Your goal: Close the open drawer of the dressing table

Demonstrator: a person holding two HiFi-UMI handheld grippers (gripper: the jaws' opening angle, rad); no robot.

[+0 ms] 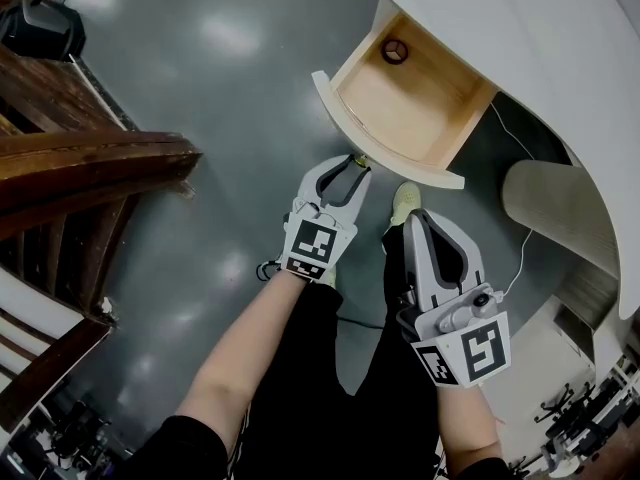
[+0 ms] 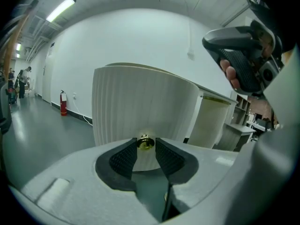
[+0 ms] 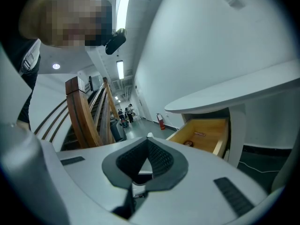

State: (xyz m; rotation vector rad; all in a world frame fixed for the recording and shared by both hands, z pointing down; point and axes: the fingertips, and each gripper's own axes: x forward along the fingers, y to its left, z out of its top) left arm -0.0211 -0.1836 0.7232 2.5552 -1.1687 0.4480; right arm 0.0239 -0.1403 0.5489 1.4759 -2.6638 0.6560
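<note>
Head view. The drawer point(image 1: 385, 153) is standing pulled out from under the white worktop point(image 1: 520, 38) of the dressing table, its pale wooden inside showing. A small dark ring point(image 1: 395, 51) is lying in its far corner. The left tool point(image 1: 354, 165) is reaching to the curved drawer front, where a small gold knob point(image 1: 358, 158) is sitting at its tips. The right tool point(image 1: 413, 218) is hanging near it, lower and clear of the drawer. A wooden staircase point(image 1: 90, 168) is filling the left side. A ribbed cream stool point(image 1: 560, 203) and a white cable point(image 1: 520, 258) are lying to the right, both partly cut off by the worktop.

Left gripper view. The left tool point(image 2: 146, 149) is standing released, jaws apart, with the knob point(image 2: 145, 143) between the tips. The ribbed drawer front point(image 2: 140, 102) is blocking everything behind it. A red fire extinguisher point(image 2: 63, 104) is standing by the far wall. The right tool point(image 2: 243, 55) is showing at upper right, partly cut off.

Right gripper view. The right tool point(image 3: 147, 142) is clenched, tips meeting on nothing. The open drawer point(image 3: 219, 142) is showing beyond, under the worktop point(image 3: 243, 88), with the ring point(image 3: 188, 143) inside. The staircase point(image 3: 86, 116) is rising at left.
</note>
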